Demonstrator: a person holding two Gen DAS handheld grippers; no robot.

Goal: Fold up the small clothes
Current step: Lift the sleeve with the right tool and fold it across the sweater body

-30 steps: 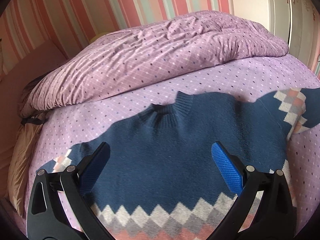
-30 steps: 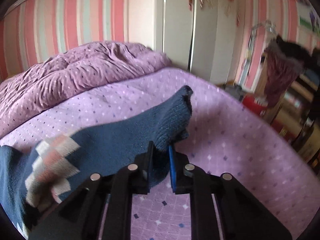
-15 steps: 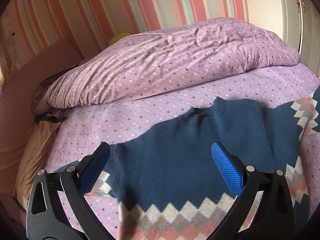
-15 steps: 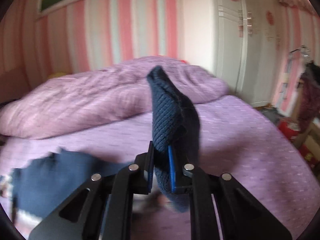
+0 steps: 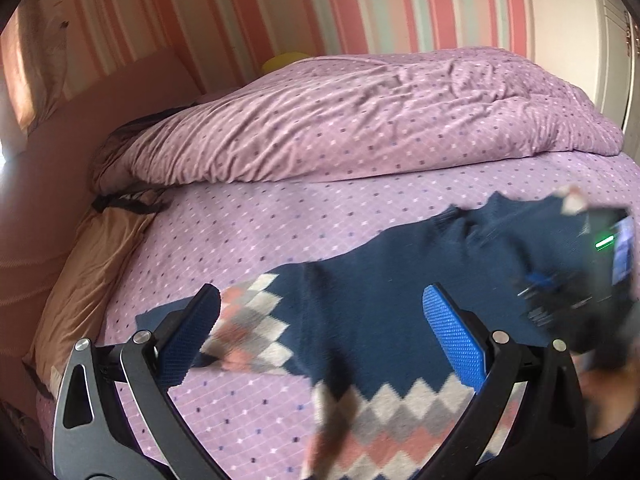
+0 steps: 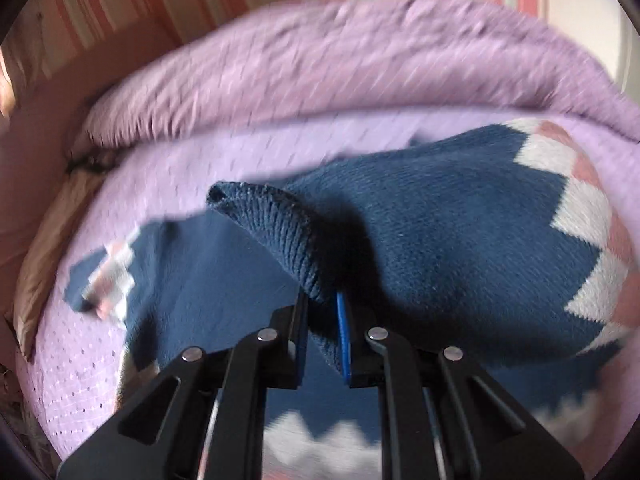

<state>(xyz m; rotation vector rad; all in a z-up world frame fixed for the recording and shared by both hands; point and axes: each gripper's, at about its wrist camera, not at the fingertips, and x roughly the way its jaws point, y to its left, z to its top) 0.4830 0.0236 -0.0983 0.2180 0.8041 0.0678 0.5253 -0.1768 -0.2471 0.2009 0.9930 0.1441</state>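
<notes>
A navy knit sweater (image 5: 372, 292) with a pink, white and grey diamond band lies spread on the purple bed. My left gripper (image 5: 320, 336) is open and empty, hovering over the sweater's left part near its left sleeve (image 5: 248, 328). My right gripper (image 6: 322, 312) is shut on the ribbed cuff of the right sleeve (image 6: 460, 240) and holds it lifted over the sweater body (image 6: 208, 280). In the left wrist view the right gripper (image 5: 580, 280) shows blurred at the right edge.
A bunched purple dotted duvet (image 5: 360, 120) lies across the back of the bed. A tan pillow (image 5: 80, 264) sits at the left edge by the pink headboard. Striped wall behind, white wardrobe (image 5: 616, 40) at right.
My right gripper has carried the sleeve up and leftward over the sweater body. The left gripper has shifted left, so the left sleeve now lies between its fingers.
</notes>
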